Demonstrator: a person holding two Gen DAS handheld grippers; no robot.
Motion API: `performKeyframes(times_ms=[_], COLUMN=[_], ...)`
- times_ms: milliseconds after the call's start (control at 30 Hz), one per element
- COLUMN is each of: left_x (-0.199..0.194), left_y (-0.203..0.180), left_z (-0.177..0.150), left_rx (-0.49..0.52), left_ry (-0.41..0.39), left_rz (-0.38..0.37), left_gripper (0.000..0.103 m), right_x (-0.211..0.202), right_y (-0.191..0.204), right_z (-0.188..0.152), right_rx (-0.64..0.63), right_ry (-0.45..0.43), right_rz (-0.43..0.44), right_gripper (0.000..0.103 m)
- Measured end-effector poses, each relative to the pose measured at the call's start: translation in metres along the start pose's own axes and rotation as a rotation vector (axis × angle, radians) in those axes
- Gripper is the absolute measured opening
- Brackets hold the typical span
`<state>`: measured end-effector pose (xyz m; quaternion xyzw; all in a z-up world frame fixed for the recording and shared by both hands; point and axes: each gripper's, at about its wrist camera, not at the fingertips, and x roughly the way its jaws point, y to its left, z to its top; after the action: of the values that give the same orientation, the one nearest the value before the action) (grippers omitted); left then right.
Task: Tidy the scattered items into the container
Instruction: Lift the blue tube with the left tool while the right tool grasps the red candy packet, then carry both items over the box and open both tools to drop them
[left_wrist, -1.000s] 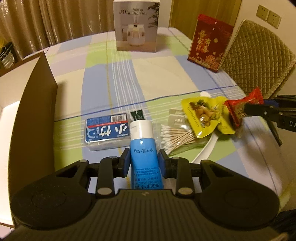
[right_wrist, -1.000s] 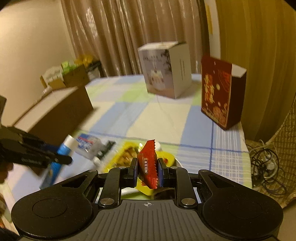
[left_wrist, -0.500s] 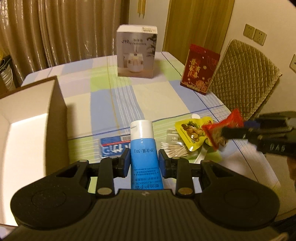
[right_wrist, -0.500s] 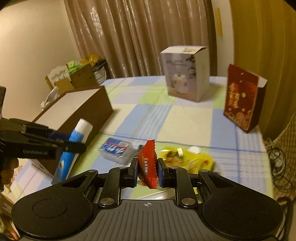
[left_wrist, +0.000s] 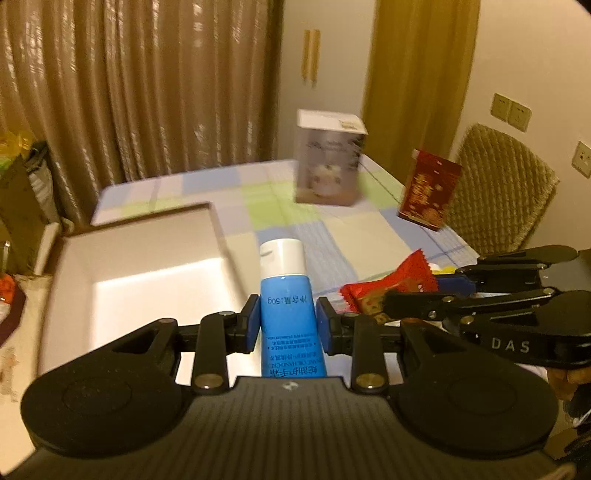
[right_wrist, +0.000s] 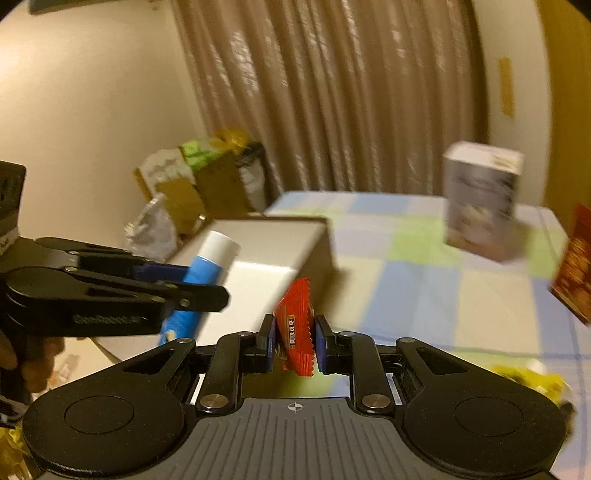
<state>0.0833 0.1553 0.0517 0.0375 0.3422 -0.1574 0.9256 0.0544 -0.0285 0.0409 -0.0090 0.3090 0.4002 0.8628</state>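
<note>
While the blue tube is clamped upright in the left gripper, the box lies just ahead-left, probably nearer; the red packet is pinched in the right gripper.

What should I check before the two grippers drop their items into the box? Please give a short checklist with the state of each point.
1. Left gripper holds the blue tube firmly between its fingers: ok.
2. Right gripper holds the red snack packet: ok.
3. Cardboard box open at the top: ok.
4. Visible part of the box floor is free: ok; the near corner is hidden.
5. Tube is over the box opening: cannot tell, it looks just beside the right wall.
6. The two grippers are apart from each other: cannot tell, they look close.
</note>
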Motion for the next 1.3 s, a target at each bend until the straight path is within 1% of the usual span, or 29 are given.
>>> performKeyframes(times_ms=[167,233,333,567,767,867,1000,1200,1300], left_x=[-0.011,-0.008,0.006,0.067,0.135,0.165,0.197,0.217,0.224], left_y=[0.053,0.073,0.100,0.151,0.185,0.197,0.213,0.229,0.231], left_z=[0.001,0.001,0.002,0.013,0.031,0.037,0.040,0.043,0.044], left_rx=[-0.004,-0.010,-0.006,-0.005,-0.006,-0.003,-0.030,-0.039,-0.028], left_ry=[-0.020,-0.014,0.009,0.099,0.203,0.260,0.325,0.348,0.364], left_rz=[0.043,0.053,0.066,0.052,0.041,0.045,0.036,0.038,0.046], left_gripper=[0.027,0.027,0.027,0.027,0.027,0.027,0.027,0.027,0.027], right_x=[0.046,0.070,0.109,0.191,0.254,0.283,0.306,0.320,0.323], right_y=[0.044,0.053,0.059,0.048,0.030,0.016,0.011,0.013,0.020], right_z=[0.019,0.025,0.033,0.049,0.066,0.073,0.081,0.085,0.084], right_rx=[-0.048,-0.065,-0.095,-0.075,-0.035,-0.027,-0.066,-0.139,-0.169], right_ry=[-0.022,-0.010,0.016,0.132,0.241,0.293,0.328,0.332,0.320], right_rz=[0.024,0.016,-0.012,-0.078,-0.115,-0.153,-0.161,-0.135,-0.123], right_gripper=[0.024,0.024,0.024,0.024,0.024,0.024,0.024,0.024,0.024])
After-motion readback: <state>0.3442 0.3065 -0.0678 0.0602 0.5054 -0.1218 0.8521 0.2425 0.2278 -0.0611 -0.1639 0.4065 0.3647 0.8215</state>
